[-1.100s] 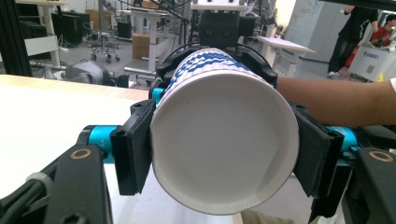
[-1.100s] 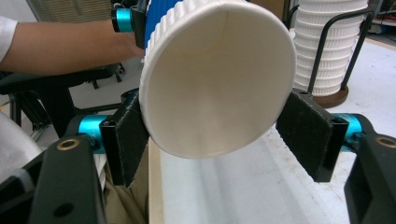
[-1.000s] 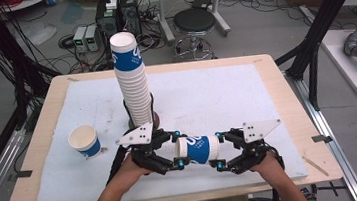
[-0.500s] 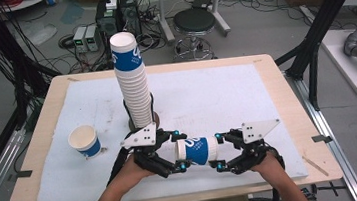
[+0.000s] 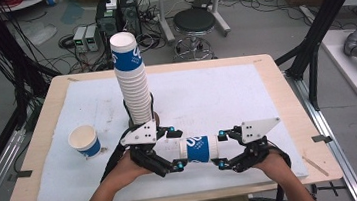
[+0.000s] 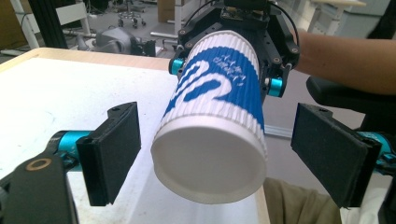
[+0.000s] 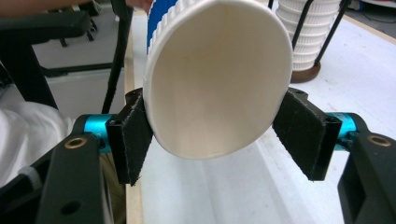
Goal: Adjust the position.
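A blue-and-white paper cup (image 5: 199, 149) lies on its side in the air between my two grippers, near the table's front edge. My right gripper (image 5: 220, 150) is shut on its mouth end; in the right gripper view both pads (image 7: 133, 140) press the rim of the cup (image 7: 215, 79) into an oval. My left gripper (image 5: 174, 149) is open around the base end. In the left gripper view its pads (image 6: 112, 154) stand clear on either side of the cup (image 6: 219, 116).
A tall stack of the same cups (image 5: 133, 85) stands in a black wire holder just behind my left gripper. One upright cup (image 5: 84, 140) sits at the left on the white mat (image 5: 241, 99). A stool and cables lie on the floor beyond the table.
Both hands and the cup have stayed nearly in place. The left gripper's jaws look slightly wider apart around the cup's base.
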The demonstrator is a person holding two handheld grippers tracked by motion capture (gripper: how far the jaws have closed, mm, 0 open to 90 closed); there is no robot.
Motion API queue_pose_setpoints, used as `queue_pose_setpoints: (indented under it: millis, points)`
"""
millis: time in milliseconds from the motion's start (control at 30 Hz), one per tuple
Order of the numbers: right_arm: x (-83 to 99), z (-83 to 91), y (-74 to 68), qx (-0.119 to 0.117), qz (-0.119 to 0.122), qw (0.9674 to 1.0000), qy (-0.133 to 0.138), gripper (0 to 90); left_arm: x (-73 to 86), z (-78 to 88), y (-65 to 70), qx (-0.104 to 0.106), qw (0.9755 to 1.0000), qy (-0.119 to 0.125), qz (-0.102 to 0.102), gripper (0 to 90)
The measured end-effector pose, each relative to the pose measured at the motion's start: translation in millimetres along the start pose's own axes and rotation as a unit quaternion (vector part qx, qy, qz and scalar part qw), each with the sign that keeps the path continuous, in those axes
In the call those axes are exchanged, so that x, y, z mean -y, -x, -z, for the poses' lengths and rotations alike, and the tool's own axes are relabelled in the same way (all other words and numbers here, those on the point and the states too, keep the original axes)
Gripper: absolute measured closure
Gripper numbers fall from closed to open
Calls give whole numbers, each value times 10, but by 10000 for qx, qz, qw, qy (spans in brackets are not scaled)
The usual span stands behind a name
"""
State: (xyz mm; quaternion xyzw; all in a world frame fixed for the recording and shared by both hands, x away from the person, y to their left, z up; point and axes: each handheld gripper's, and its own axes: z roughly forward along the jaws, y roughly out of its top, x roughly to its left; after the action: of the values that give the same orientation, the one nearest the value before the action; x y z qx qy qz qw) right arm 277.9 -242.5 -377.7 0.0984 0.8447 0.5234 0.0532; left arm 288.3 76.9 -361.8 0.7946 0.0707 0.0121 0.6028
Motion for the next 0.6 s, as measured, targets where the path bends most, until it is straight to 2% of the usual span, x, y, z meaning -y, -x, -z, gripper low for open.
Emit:
queue_pose_setpoints:
  millis: [200,300,600]
  points:
    - [-103,42,14,52,127,9995,-267,308,-108,-33,-25,-2,9993,-378,-73,160]
    - [-172,53,25,48,308,9984,-473,307,-145,-73,-29,43,9986,-529,-89,160]
    - [-382,36,37,20,649,9922,-1066,304,-209,-170,-37,99,9958,-889,-205,161]
